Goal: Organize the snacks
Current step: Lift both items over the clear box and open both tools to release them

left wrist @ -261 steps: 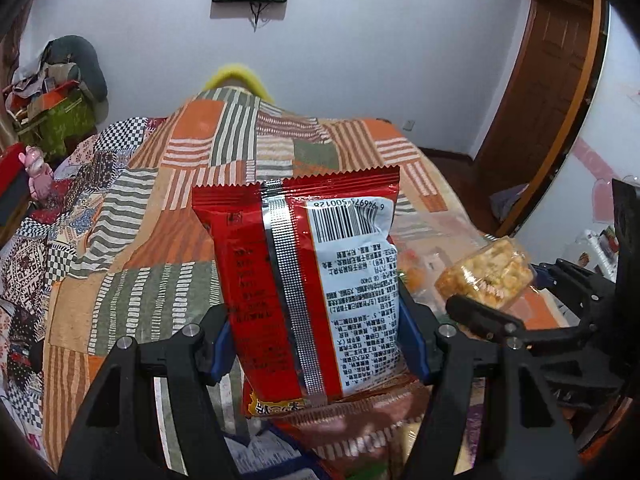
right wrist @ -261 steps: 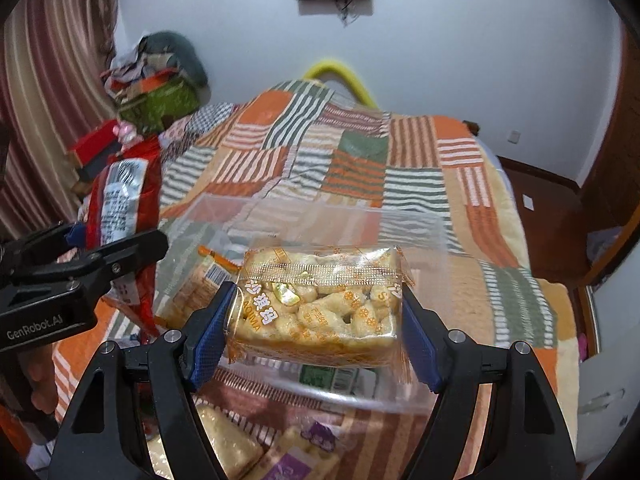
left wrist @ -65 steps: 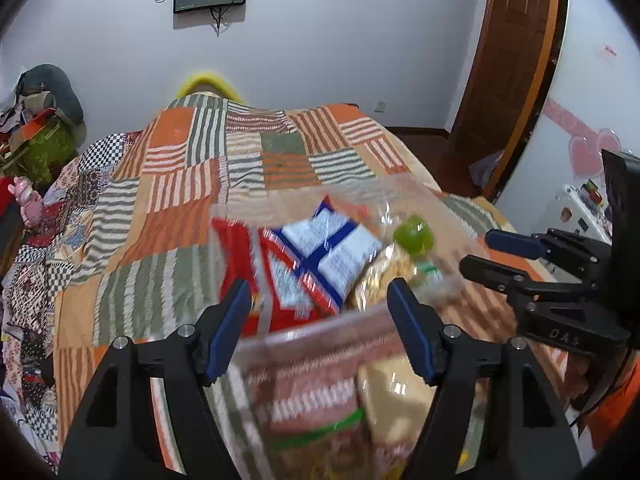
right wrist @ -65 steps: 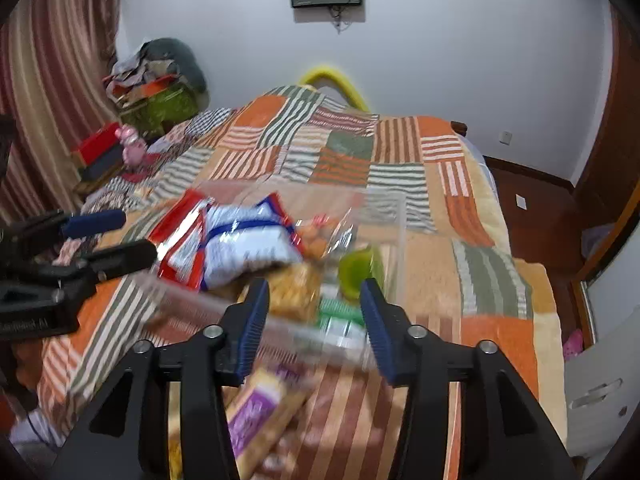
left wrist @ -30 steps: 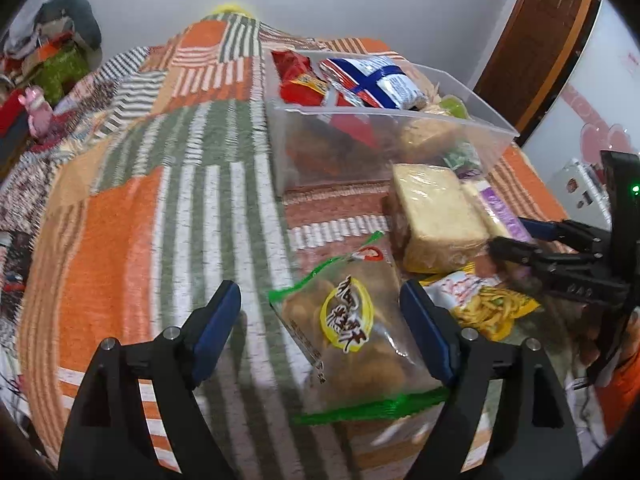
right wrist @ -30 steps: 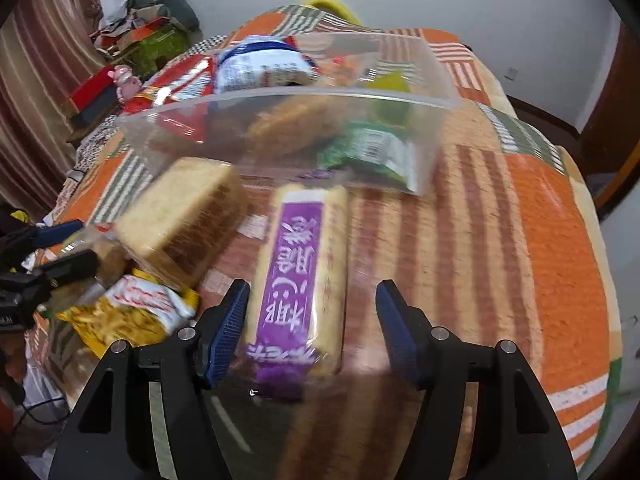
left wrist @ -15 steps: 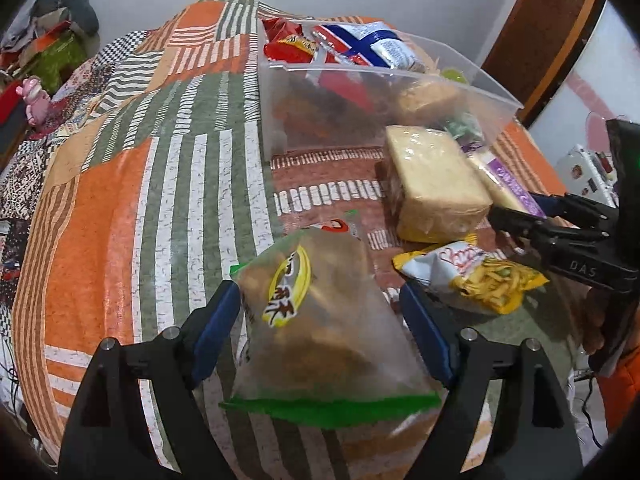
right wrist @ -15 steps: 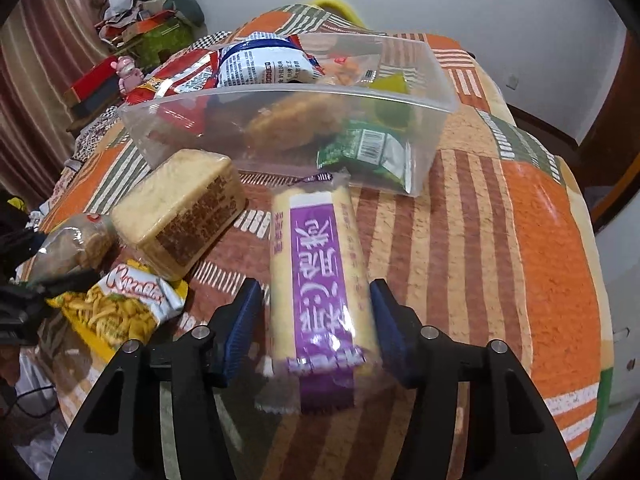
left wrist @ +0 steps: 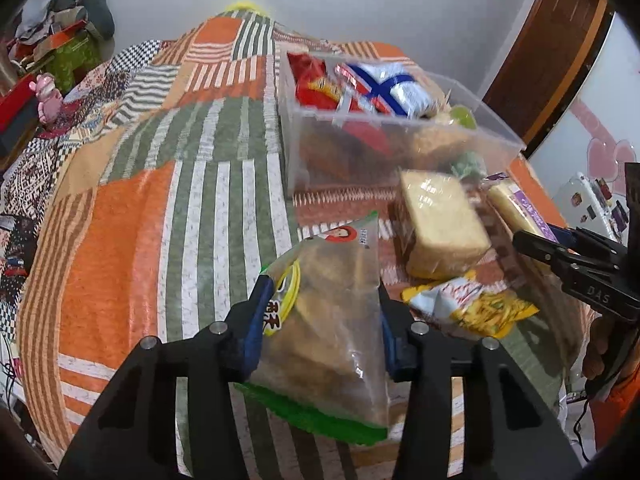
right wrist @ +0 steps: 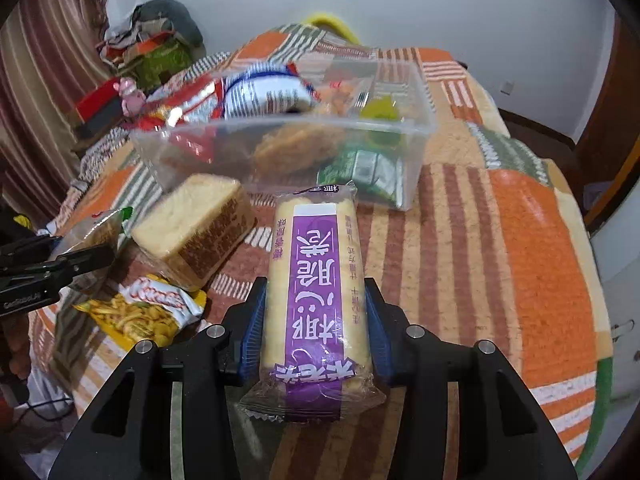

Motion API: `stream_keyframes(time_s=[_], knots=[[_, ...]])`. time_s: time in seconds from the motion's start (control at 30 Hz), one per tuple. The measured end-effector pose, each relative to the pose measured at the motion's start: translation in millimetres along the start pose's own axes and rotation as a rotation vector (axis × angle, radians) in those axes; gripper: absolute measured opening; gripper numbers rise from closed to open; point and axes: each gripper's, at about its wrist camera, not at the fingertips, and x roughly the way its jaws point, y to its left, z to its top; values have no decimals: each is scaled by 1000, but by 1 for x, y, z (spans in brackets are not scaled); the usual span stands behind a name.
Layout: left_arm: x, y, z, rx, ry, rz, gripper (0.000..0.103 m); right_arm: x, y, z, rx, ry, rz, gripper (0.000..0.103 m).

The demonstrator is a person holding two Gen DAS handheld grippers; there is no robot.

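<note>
Gripping a clear bag (left wrist: 328, 320) in the left gripper (left wrist: 322, 320) and a purple pack (right wrist: 316, 300) in the right gripper (right wrist: 314, 320), both needed lifting over the bin (right wrist: 280, 148) ahead before opening.

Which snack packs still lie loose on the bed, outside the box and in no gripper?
Two: the sponge cake block and the yellow chips bag.

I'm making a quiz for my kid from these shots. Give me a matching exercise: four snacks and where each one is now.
1. Purple-labelled long cake pack
2. Green-edged clear bag of brown snacks
3. Blue-and-white crossed packet
4. Yellow chips packet

a. in the clear plastic bin
b. lying on the striped quilt
c. in the left gripper
d. in the right gripper

Pairs: 1-d, 2-c, 3-a, 4-b
</note>
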Motion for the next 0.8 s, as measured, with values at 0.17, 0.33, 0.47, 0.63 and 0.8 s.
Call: stream_keyframes(time_s=[0.17,0.33,0.47,0.63,0.8], knots=[[-18,-8,16,12,-62,-12,45,-21,-7,8,17,-64,4,42],[-38,-17,41,23,-142,-27,45,-35,-8,21,23,-123,-2,42],[-47,-24,65,34,-192,-27,45,-44,-6,35,18,-171,-11,42],[-51,-35,89,59,-241,-28,45,-48,-5,52,12,-216,-16,42],[-46,-44,110,82,-269,-17,45,-41,-6,72,9,-244,-25,42]])
